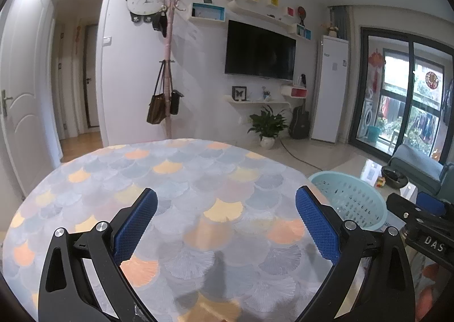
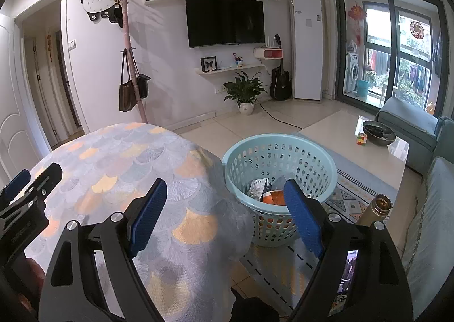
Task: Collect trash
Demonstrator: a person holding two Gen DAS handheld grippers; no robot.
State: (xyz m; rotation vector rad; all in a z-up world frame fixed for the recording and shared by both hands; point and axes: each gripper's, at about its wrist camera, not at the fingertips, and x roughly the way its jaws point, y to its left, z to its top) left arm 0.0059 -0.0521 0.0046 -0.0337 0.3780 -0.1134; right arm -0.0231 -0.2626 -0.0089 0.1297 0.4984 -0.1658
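Both grippers agape; basket [image 2: 279, 151] apparently holding trash [image 2: 273, 197].

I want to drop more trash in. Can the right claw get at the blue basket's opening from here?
Probably yes. The right claw is open and empty, and the basket stands on the floor beside the table, its open top uncovered with nothing between them.

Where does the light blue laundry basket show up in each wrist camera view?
Left wrist view: the light blue basket is at right, past the table's edge, behind the right finger.
Right wrist view: the basket is centre-right on the floor, trash inside.
Shared landmark: the wall-mounted TV.
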